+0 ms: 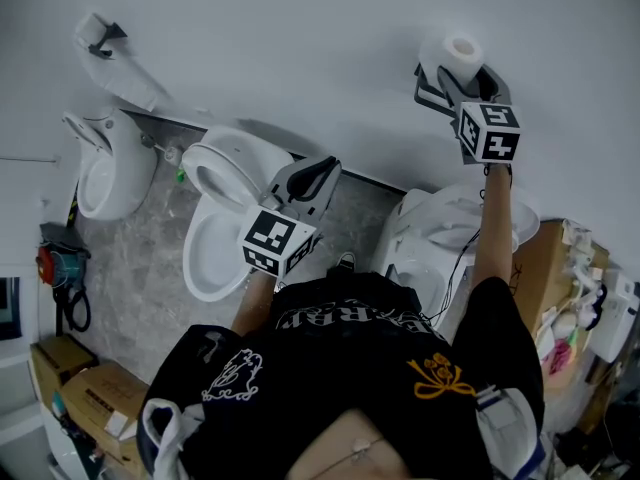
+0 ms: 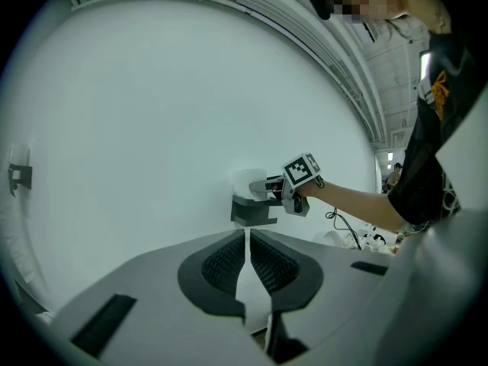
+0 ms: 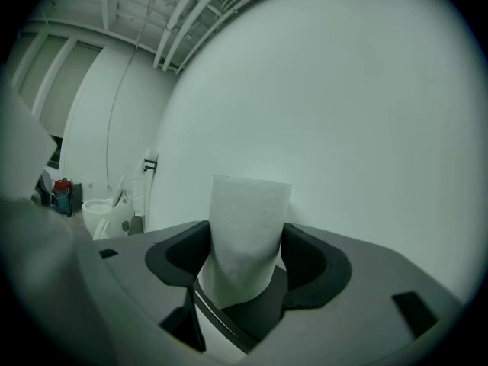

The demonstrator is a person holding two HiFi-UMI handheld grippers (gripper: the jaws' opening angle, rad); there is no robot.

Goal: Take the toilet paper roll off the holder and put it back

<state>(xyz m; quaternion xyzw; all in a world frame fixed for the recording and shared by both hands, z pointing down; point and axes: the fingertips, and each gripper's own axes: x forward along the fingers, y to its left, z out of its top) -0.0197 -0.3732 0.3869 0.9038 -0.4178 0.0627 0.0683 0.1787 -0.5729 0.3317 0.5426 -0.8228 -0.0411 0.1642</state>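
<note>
The white toilet paper roll (image 1: 455, 56) stands upright on the dark wall holder (image 1: 432, 90), high on the white wall. My right gripper (image 1: 468, 76) reaches up to it with a jaw on each side. In the right gripper view the roll (image 3: 248, 231) fills the gap, both pads press its sides, and the holder's dark plate (image 3: 248, 322) lies under it. My left gripper (image 1: 318, 173) hangs lower, in front of the person, shut with nothing in it. The left gripper view has its own jaws (image 2: 248, 261) together, with the roll (image 2: 247, 181) and holder (image 2: 252, 210) far ahead.
Below the wall stand a white toilet (image 1: 225, 218), a urinal-like bowl (image 1: 105, 173) at the left and another toilet (image 1: 450, 228) under the right arm. Cardboard boxes (image 1: 90, 398) sit at the lower left, and shelves with clutter (image 1: 580, 308) at the right.
</note>
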